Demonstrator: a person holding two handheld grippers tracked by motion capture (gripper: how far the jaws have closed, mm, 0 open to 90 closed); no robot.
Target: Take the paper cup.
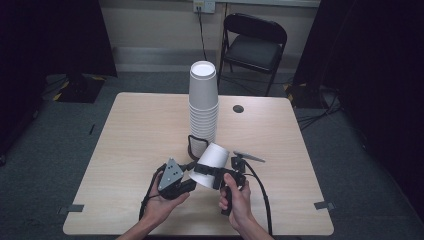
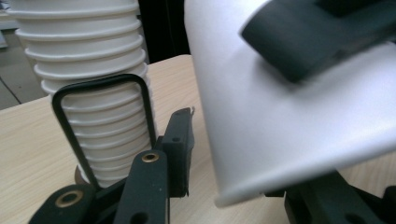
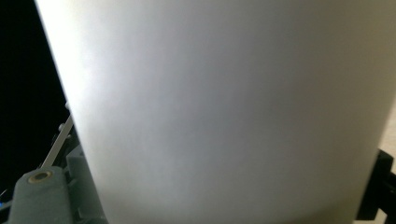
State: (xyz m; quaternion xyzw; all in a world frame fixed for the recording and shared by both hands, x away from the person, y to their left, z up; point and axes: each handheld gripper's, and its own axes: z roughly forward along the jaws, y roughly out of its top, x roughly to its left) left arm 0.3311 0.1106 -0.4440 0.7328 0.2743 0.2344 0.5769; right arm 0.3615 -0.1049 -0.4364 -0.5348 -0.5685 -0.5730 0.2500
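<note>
The right hand-held gripper (image 1: pixel 209 174) is clamped on a single white cup (image 1: pixel 210 165), its jaws pressing the cup's wall from either side. The cup lies tilted, base pointing up toward the stack (image 1: pixel 203 102) and open rim toward the near edge of the surface (image 1: pixel 135 125); it hangs just in front of the stack's foot, clear of the wood. The right hand (image 1: pixel 233 197) wraps the grip from below, wrist coming up from the near edge, knuckles turned toward the stack, so the gripper points left and slightly away from the person.

In the right gripper view the cup (image 3: pixel 229 107) sits close between the jaws.

The left hand (image 1: pixel 162 200) is palm up, fingers curled under the left hand-held gripper (image 1: pixel 187 184), which sits just left of the cup's rim and in front of the stack. Its grey plate tilts up and its jaws point right, toward the cup. In the left gripper view its jaws stand partly apart with nothing pressed between them; the cup (image 2: pixel 289 121) hangs just to the right of them and the stack (image 2: pixel 88 88) stands behind, upright on the surface (image 2: pixel 28 140). So that gripper is unclenched and holds nothing.
</note>
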